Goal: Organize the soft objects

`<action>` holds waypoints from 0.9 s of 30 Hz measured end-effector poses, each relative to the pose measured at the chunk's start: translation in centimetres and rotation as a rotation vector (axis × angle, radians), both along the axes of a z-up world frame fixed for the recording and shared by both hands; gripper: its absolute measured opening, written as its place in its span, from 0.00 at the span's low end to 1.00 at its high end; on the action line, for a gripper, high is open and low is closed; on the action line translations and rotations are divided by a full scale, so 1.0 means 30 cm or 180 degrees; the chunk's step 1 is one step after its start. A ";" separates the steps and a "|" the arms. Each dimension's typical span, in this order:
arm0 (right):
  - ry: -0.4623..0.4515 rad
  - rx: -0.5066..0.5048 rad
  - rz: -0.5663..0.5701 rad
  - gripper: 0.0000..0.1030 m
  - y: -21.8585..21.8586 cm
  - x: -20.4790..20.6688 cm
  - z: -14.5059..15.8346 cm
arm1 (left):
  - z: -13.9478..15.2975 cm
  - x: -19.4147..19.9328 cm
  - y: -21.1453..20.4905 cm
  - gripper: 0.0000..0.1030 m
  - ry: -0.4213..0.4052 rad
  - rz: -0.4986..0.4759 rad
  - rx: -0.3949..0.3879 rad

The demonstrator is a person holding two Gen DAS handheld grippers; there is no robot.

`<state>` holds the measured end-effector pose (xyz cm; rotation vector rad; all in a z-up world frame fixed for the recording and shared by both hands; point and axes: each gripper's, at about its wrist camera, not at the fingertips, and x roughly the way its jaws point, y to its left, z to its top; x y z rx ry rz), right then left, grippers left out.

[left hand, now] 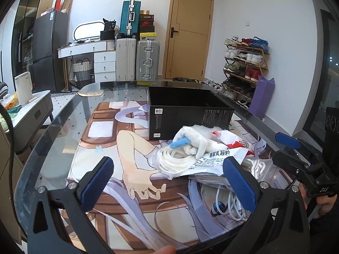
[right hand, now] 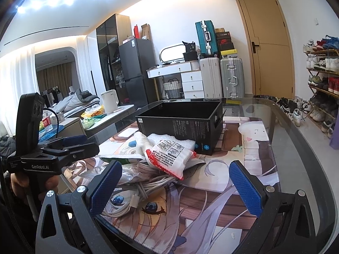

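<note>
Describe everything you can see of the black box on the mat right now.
The black box is a rectangular, open-topped carton, apparently matte cardboard, with small white print and label stickers on its outer walls. It stands upright on the printed mat, behind the pile of soft items. What shows of its interior is dark and looks empty. A white foam sheet and a white towel lie up against its near wall. Neither gripper touches it; both sets of jaws are open and short of it.
</note>
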<state>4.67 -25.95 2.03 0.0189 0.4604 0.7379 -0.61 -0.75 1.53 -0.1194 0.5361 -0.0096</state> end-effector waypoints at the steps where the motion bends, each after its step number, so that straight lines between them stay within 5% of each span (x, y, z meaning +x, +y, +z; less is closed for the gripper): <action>1: -0.0007 -0.0001 0.0009 1.00 0.000 -0.005 0.004 | 0.001 -0.001 0.000 1.00 -0.0001 -0.0003 0.0007; 27: 0.0479 -0.0191 -0.0189 1.00 0.072 0.158 -0.008 | -0.021 0.062 0.049 1.00 0.0137 -0.0081 -0.0100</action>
